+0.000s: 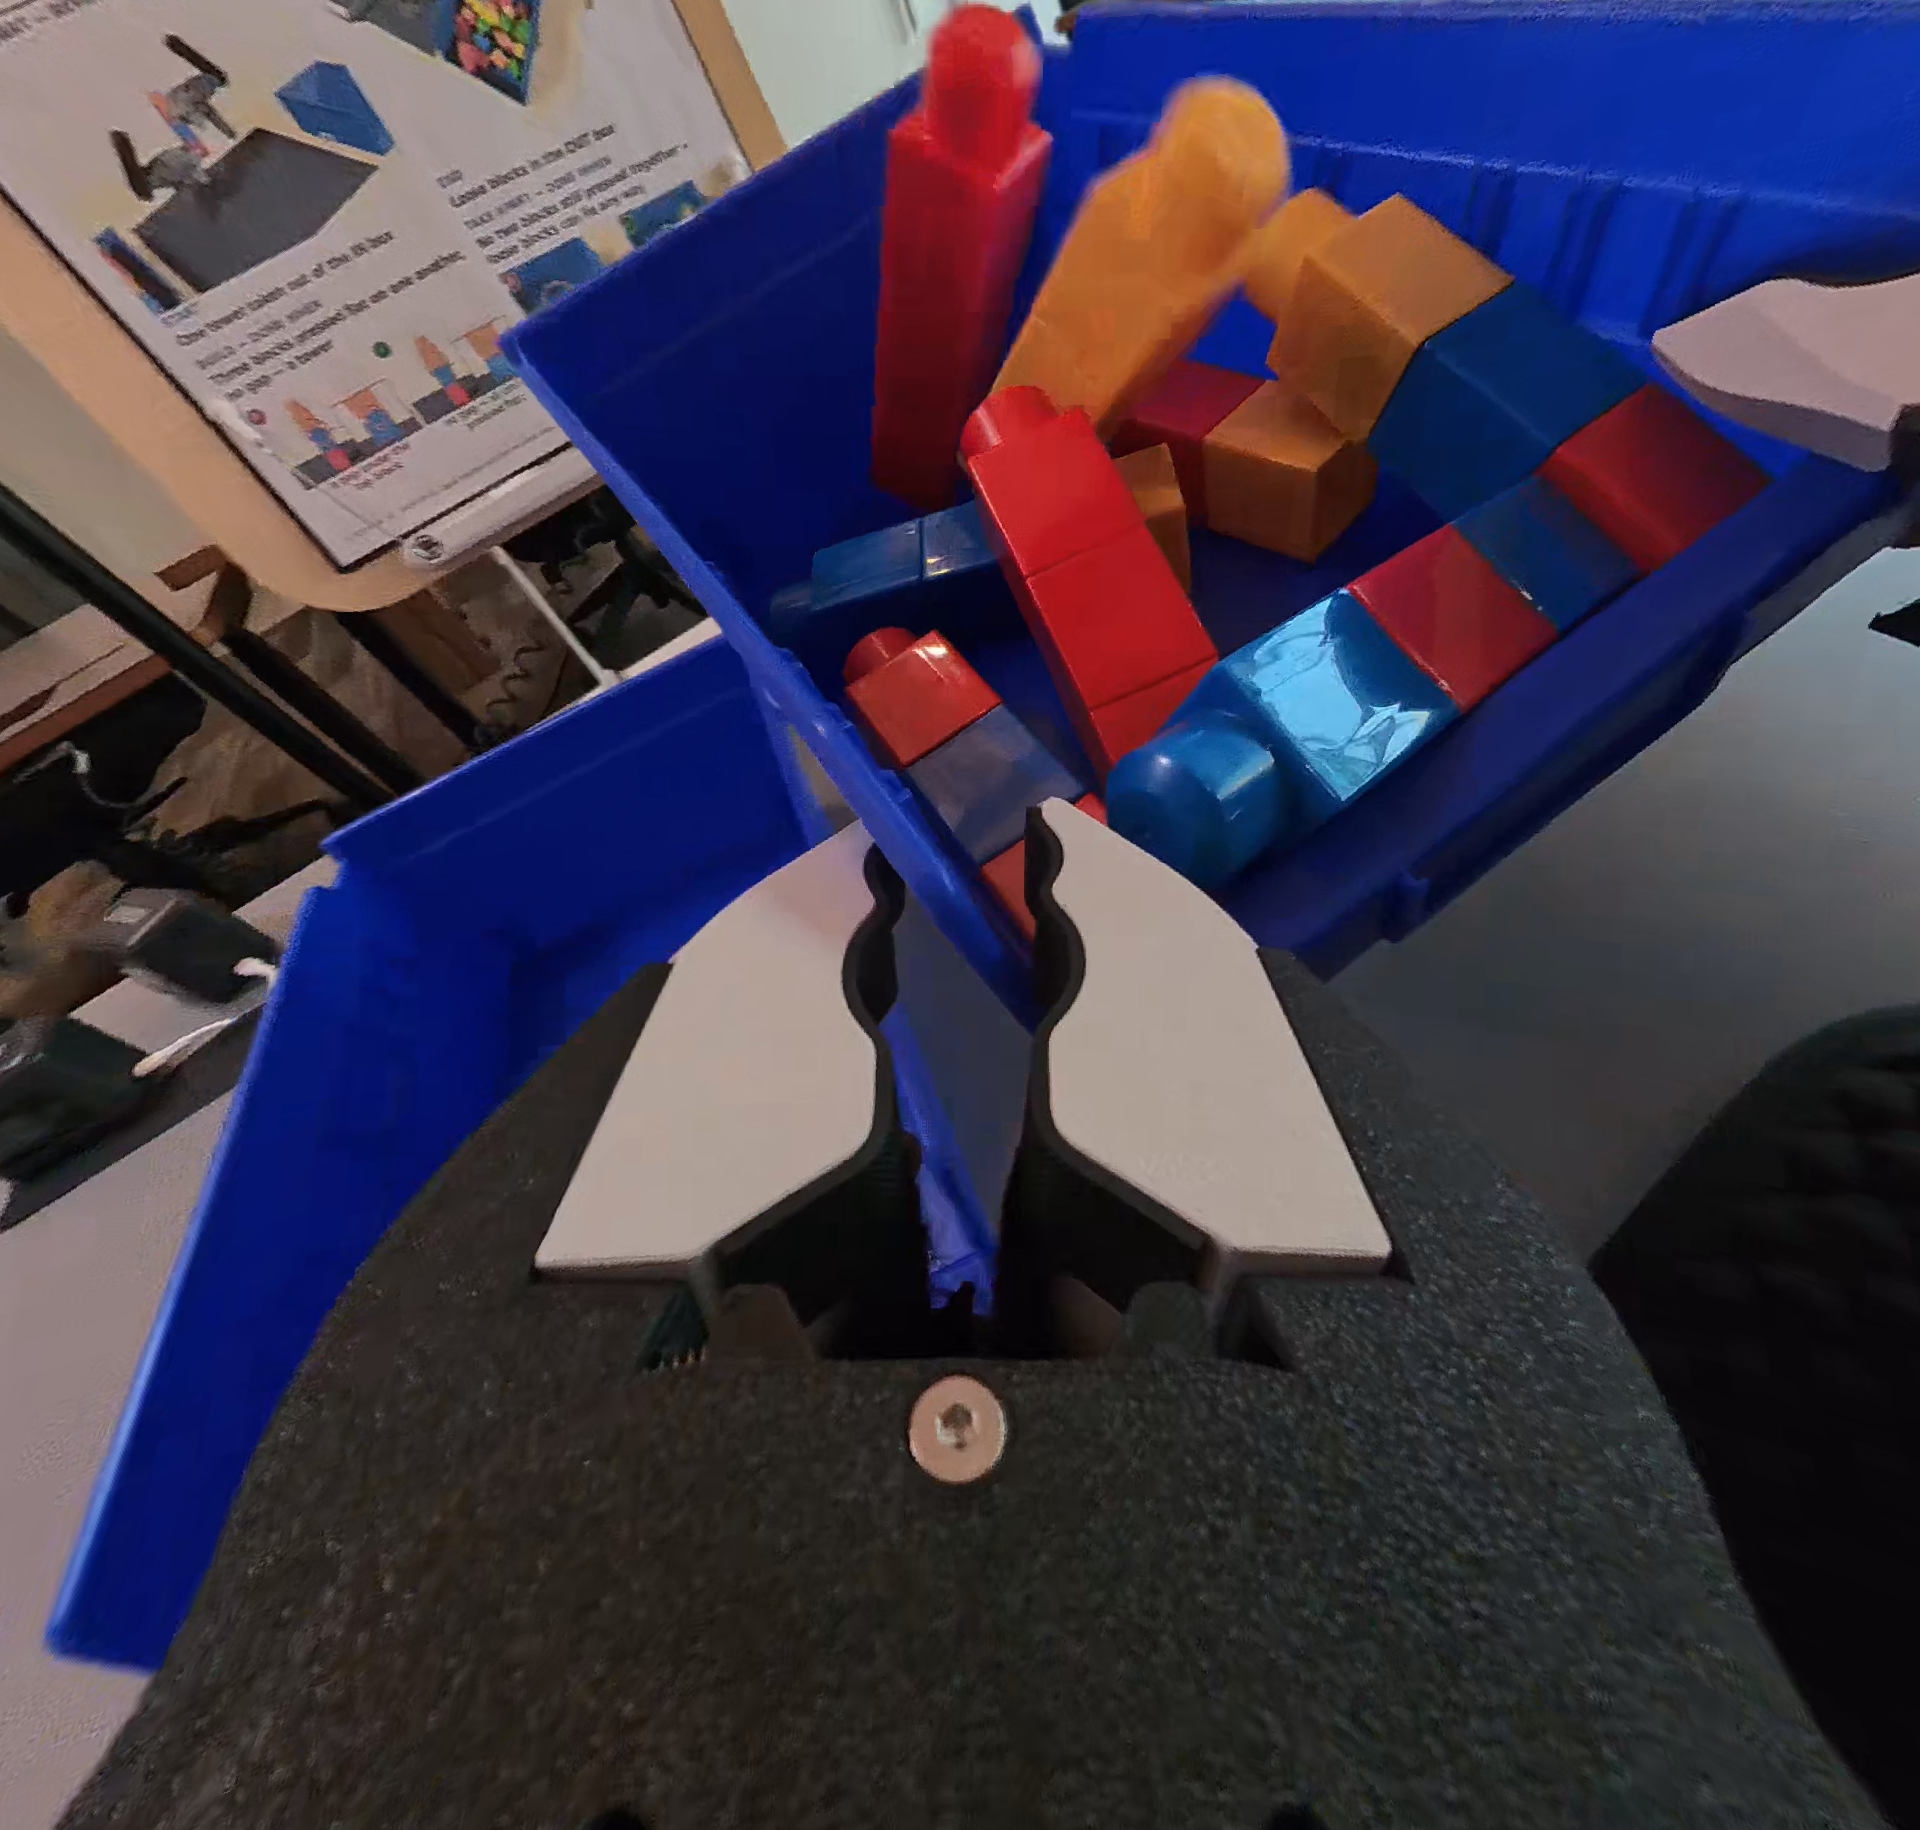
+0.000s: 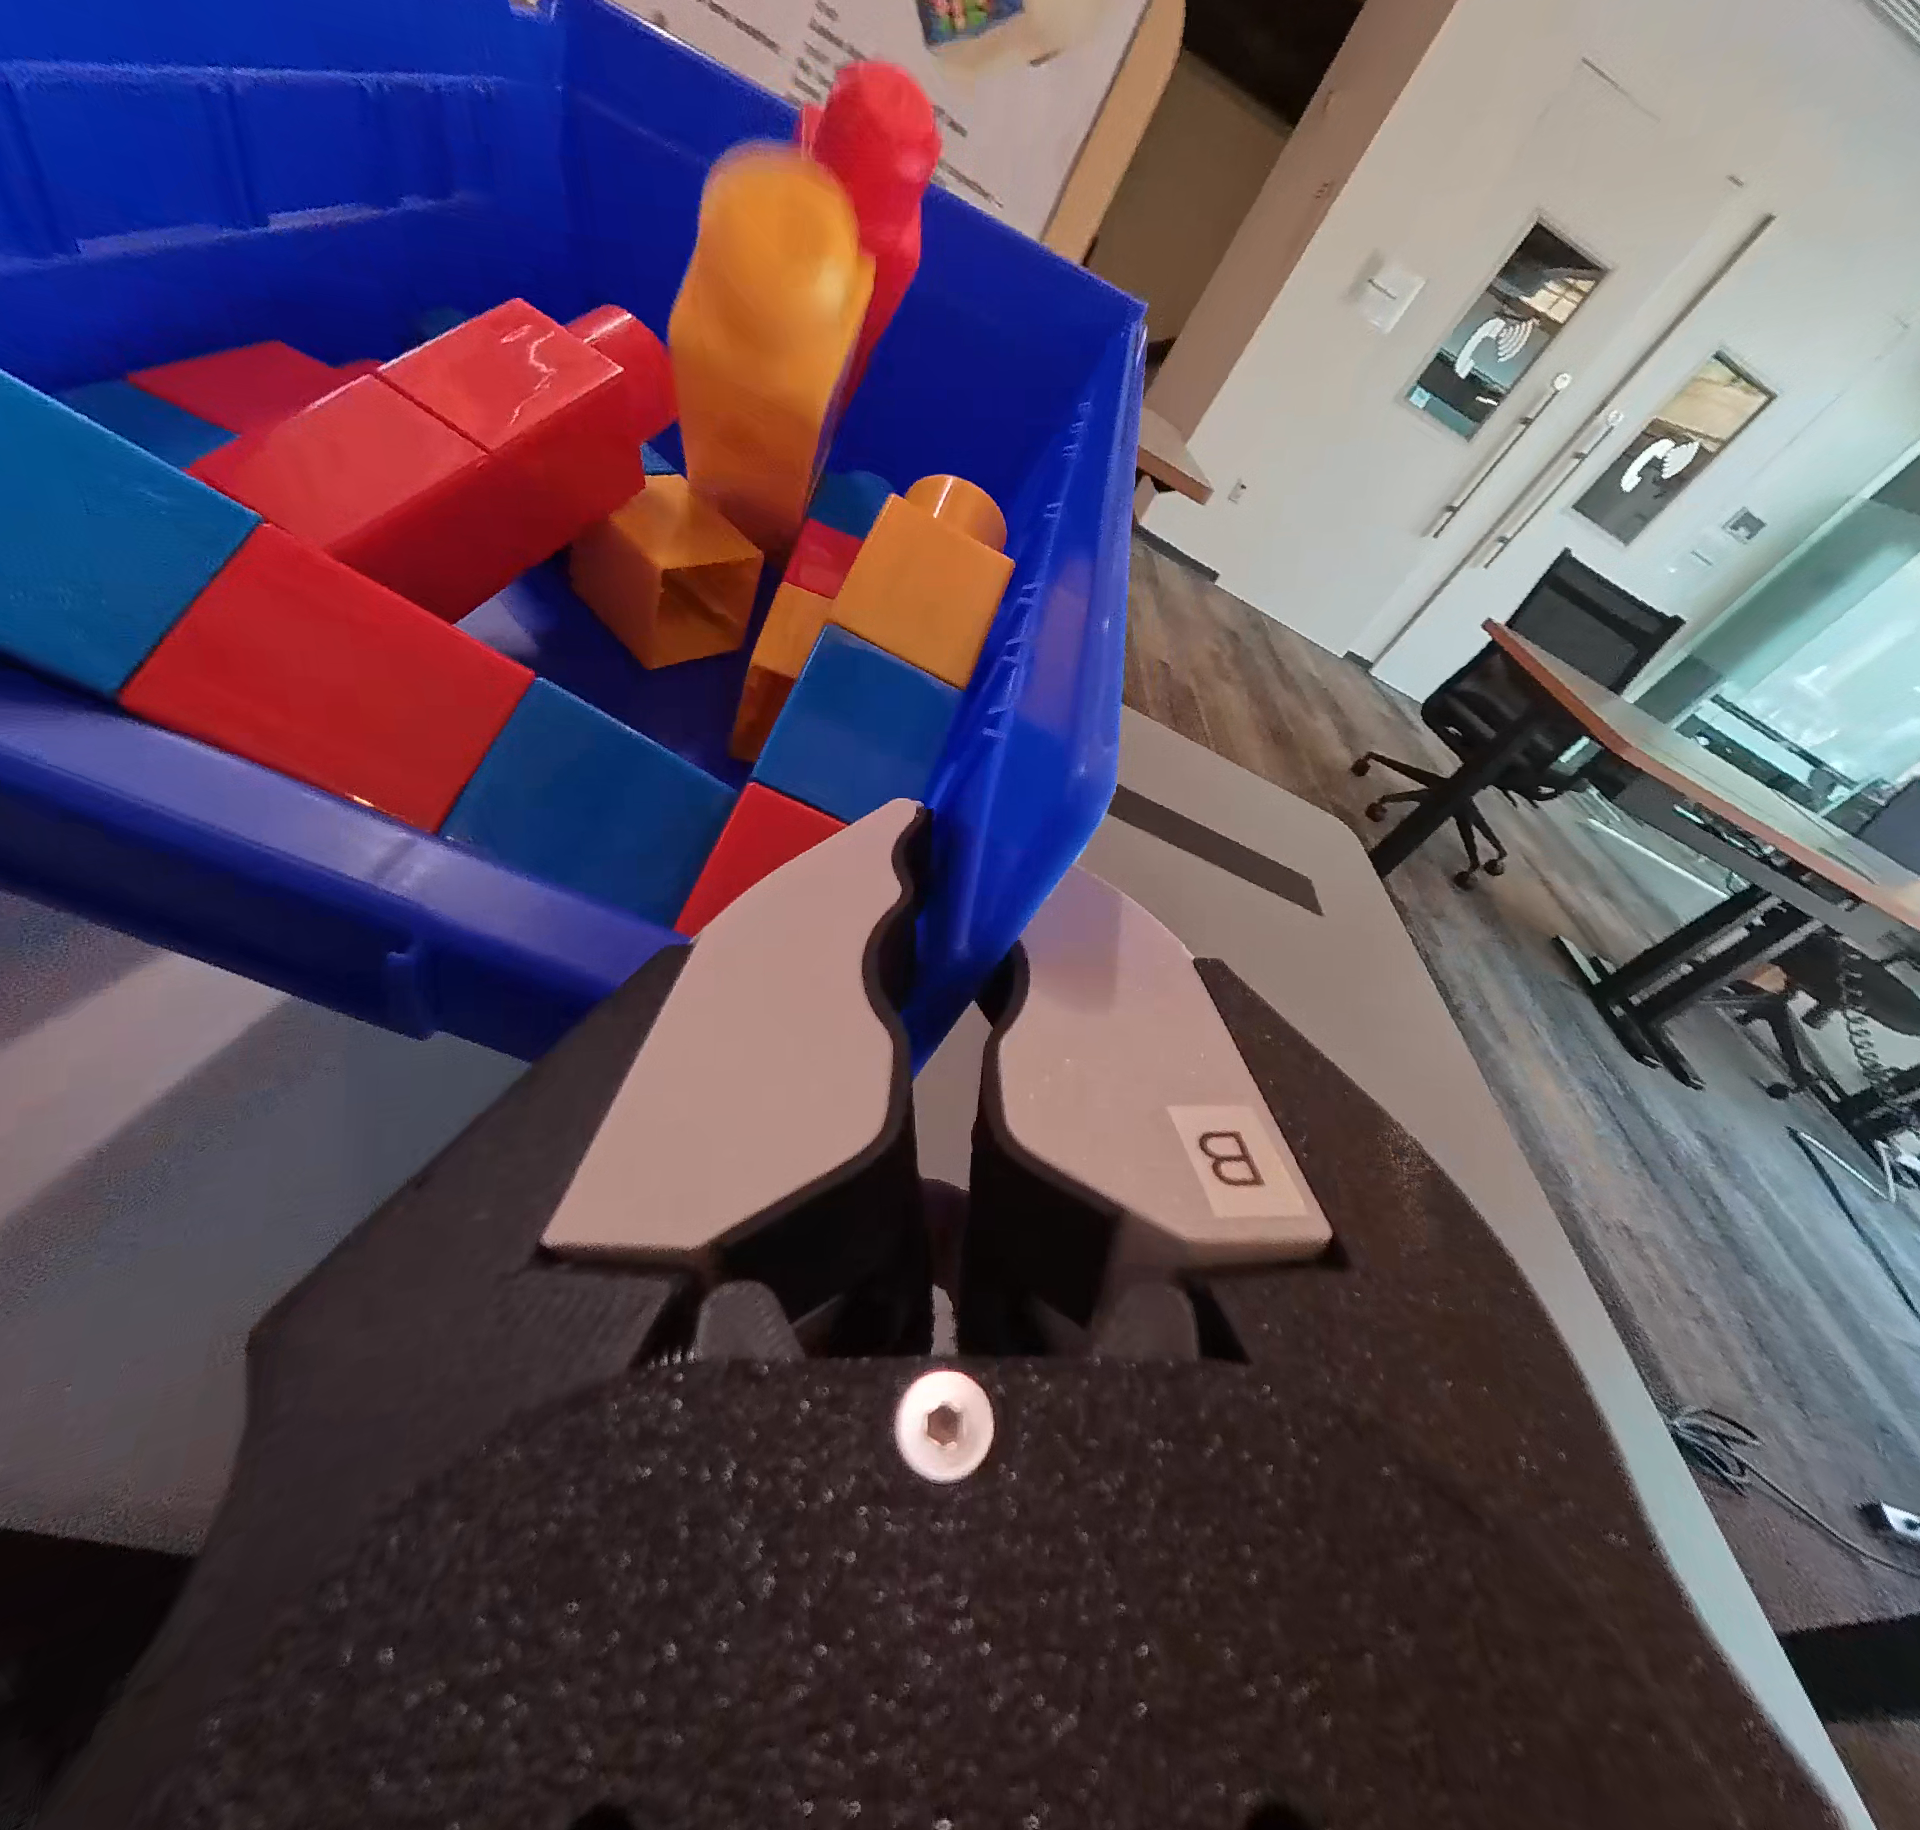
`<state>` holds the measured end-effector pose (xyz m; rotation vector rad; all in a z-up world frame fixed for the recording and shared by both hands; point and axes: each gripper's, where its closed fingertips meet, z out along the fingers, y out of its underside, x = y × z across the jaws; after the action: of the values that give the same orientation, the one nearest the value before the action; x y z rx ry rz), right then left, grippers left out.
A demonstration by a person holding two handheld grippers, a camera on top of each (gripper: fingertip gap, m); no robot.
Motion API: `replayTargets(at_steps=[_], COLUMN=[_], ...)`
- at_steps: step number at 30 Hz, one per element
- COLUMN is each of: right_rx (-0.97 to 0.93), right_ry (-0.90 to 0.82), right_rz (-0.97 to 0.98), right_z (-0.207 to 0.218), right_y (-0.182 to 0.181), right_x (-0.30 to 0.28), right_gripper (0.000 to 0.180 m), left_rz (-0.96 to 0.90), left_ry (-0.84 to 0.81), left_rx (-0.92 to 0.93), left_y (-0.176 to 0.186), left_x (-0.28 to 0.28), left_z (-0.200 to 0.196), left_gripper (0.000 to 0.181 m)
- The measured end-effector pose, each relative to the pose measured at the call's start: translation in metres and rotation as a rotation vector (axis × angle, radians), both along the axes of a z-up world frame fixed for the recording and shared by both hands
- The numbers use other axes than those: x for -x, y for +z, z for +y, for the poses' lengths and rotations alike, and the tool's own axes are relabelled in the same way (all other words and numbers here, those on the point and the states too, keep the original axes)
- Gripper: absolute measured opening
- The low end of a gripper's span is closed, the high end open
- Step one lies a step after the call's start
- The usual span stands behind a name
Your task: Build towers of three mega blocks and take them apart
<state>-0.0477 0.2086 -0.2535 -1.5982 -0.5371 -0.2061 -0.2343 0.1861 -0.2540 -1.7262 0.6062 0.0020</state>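
Note:
A blue bin (image 1: 675, 409) is held tilted off the table, with several towers of red, orange and blue mega blocks inside. My left gripper (image 1: 961, 876) is shut on its near side wall. My right gripper (image 2: 961, 907) is shut on the opposite wall (image 2: 1029, 637); its finger also shows in the left wrist view (image 1: 1787, 378). A red tower (image 1: 966, 253) and an orange tower (image 1: 1143, 253) are motion-blurred, tumbling in the bin; they also show in the right wrist view, red (image 2: 883, 170) and orange (image 2: 769, 326). Another red tower (image 1: 1091, 585) and a blue and red row (image 1: 1455, 617) lie inside.
A second blue bin (image 1: 468, 949) stands just left of the held one. An instruction poster (image 1: 312, 222) leans behind. The grey table (image 2: 1351, 1053) runs under the bin, its edge to the right. Office desks and chairs (image 2: 1662, 772) stand farther off on the floor. Across from one pair of fingers to the other is roughly 20 cm.

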Motion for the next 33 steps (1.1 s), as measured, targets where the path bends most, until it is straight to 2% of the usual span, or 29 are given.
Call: replayTargets(at_steps=[11,19,26,31,33], right_rx=[-0.034,-0.076,0.024,0.109,0.143], right_ry=[0.154,0.398,0.677,0.763,0.778], right_rz=[-0.012,0.025,0.116,0.088,0.074], right_z=[-0.013,-0.028,-0.050,-0.070,-0.077], right_y=[0.039,0.063,0.030,-0.010,-0.024], right_x=[0.104,0.239,0.377,0.440,0.454], right_gripper=[0.006,0.005,0.007,0.012,0.009], left_rz=[-0.051,-0.015,0.052,0.002,-0.025], left_ry=[0.149,0.378,0.646,0.726,0.742], left_rx=[-0.055,-0.082,0.014,0.153,0.195], left_y=[0.035,0.061,0.047,0.008,-0.007], left_x=[0.098,0.215,0.326,0.383,0.398], left_z=[-0.040,-0.094,-0.150,-0.176,-0.182], left_gripper=[0.021,0.022,0.021,0.021,0.019])
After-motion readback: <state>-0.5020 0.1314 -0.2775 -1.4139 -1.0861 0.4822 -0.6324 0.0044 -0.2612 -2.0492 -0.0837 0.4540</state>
